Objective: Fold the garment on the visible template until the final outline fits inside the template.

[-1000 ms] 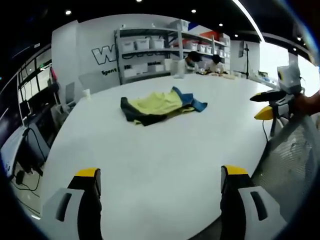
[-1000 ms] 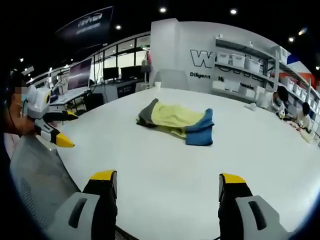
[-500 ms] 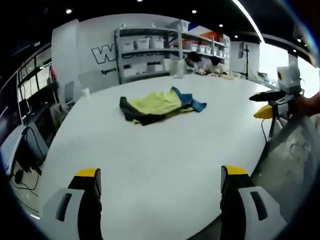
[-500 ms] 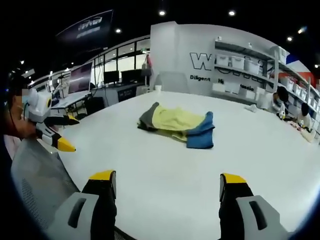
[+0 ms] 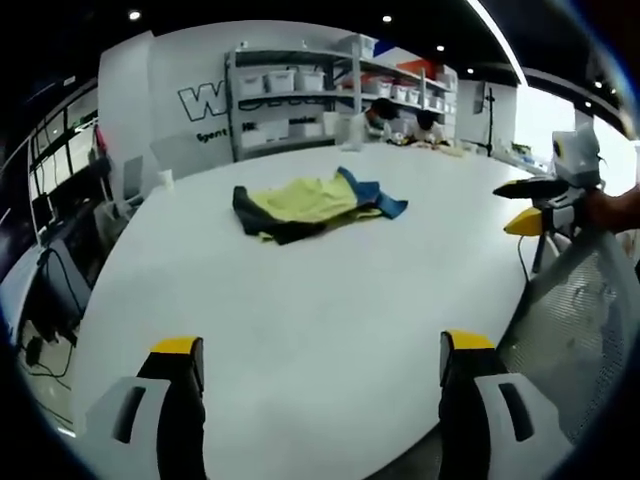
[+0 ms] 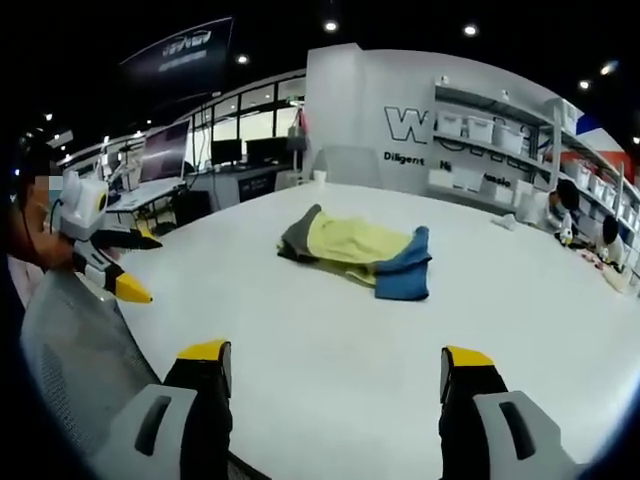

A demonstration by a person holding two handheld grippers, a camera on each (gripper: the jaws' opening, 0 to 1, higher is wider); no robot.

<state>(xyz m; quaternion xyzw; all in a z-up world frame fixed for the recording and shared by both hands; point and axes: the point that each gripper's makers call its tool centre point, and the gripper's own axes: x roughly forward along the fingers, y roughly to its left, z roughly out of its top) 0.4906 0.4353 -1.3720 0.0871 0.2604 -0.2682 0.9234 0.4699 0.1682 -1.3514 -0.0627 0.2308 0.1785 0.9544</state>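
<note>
A crumpled garment (image 5: 312,203) in yellow, blue and dark grey lies in a heap on the big white table (image 5: 300,300), well away from both grippers. In the right gripper view the same garment (image 6: 358,250) sits in the middle distance. My left gripper (image 5: 318,370) hovers open over the table's near edge, holding nothing. My right gripper (image 6: 338,372) is also open and empty at the table's edge. The right gripper (image 5: 528,205) appears at the right of the left gripper view, and the left gripper (image 6: 112,265) at the left of the right gripper view. I see no template outline on the table.
A grey mesh chair back (image 5: 575,320) stands between the grippers, also seen as the chair (image 6: 70,360). Shelves with white bins (image 5: 300,95) line the back wall. People sit at the table's far end (image 5: 400,125). Desks with monitors (image 6: 190,160) stand beyond the table.
Both views have shifted slightly as the hands moved; the garment lies unchanged on the table and both grippers stay open.
</note>
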